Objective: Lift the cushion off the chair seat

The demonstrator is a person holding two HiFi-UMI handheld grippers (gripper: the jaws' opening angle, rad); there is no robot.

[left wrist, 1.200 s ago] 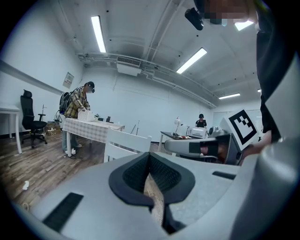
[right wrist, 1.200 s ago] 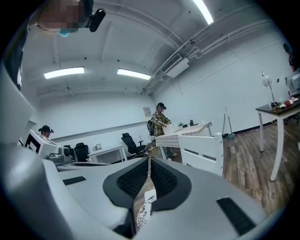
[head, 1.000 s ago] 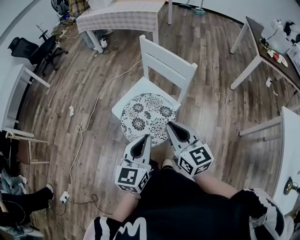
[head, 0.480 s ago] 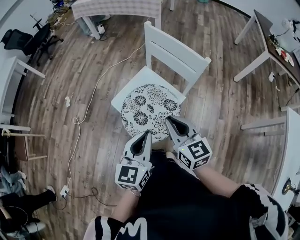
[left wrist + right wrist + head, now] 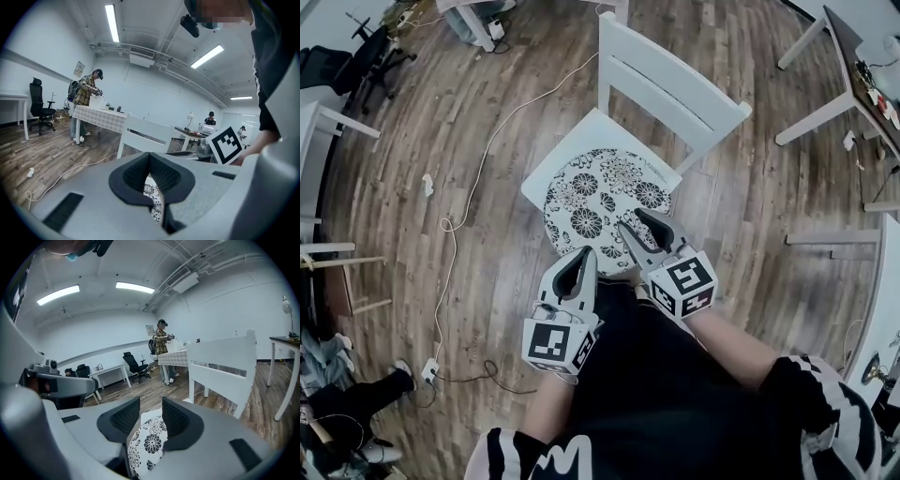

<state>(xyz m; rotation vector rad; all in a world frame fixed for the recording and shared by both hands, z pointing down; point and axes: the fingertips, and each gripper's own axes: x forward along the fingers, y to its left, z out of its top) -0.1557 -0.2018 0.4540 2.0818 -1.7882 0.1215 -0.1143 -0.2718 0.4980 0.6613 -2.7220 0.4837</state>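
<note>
We now hold both grippers lower: the right gripper [image 5: 637,222], jaws just spread and empty, hangs over the floral cushion [image 5: 605,192] at its near edge, nearer than the pressed-together left gripper [image 5: 585,253].

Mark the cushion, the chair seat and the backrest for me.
cushion [image 5: 605,199]: head view, centre of the floral top.
chair seat [image 5: 579,141]: head view, bare white corner beside the cushion.
backrest [image 5: 675,75]: head view, top rail.

text: none readable | two grey marker cubes [image 5: 555,349] [image 5: 684,286]: black-and-white square patterns only | pale wall notice [image 5: 78,69] above checked table [image 5: 101,117]: illegible
</note>
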